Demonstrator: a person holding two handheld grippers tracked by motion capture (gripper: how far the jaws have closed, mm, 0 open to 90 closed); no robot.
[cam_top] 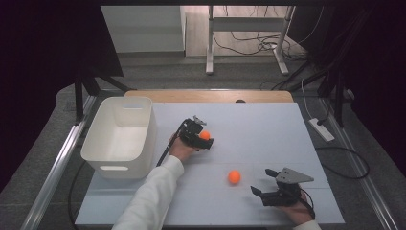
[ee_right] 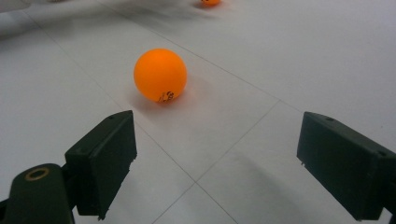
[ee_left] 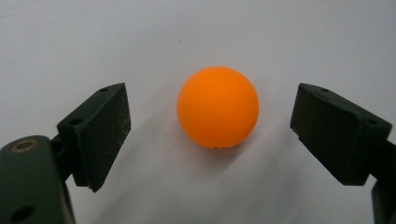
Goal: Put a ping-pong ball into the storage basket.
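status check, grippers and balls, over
Left gripper open, far ball between jaws, untouched. Right gripper open, near ball ahead of it. Bin at left, nothing in the way.

- The orange ball (ee_right: 160, 74) ahead of the right gripper's jaws, nearer the left jaw in the right gripper view, carries a small dark printed mark low on its side; it is too small and blurred to read.
- No other text, label, brand or number can be read.
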